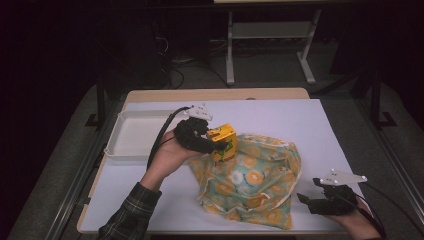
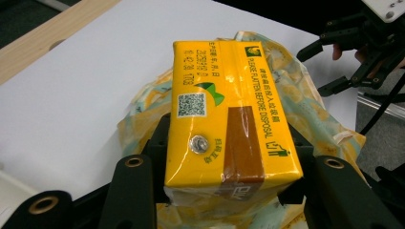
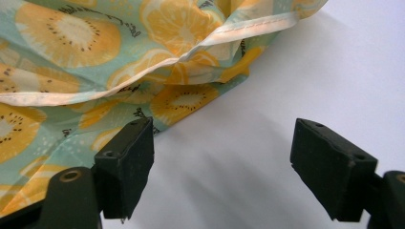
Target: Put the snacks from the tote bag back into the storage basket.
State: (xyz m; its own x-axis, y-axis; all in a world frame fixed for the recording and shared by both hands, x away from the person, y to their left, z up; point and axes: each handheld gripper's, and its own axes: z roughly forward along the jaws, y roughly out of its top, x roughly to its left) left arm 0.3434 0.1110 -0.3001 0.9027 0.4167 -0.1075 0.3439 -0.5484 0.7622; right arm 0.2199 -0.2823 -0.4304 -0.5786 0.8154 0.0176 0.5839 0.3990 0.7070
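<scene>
A yellow drink carton [image 1: 223,142] [image 2: 229,119] is held above the near-left part of a fruit-print cloth bag [image 1: 250,177] [image 2: 305,105] [image 3: 95,62]. My left gripper [image 1: 212,142] [image 2: 229,191] is shut on the carton, its jaws pressing both long sides. The carton shows a QR code, a foil straw hole and a brown band. My right gripper [image 1: 312,200] [image 3: 222,167] stands open on the white table cover, just right of the bag's near corner, with nothing between its jaws. In the left gripper view, the right gripper [image 2: 334,62] appears farther off, jaws apart.
A white tray [image 1: 132,135] lies at the left of the table, beside the left hand. The white cover [image 1: 280,117] spreads behind and right of the bag. A wooden table edge [image 1: 215,94] runs at the back; metal frame legs [image 1: 230,50] stand beyond it.
</scene>
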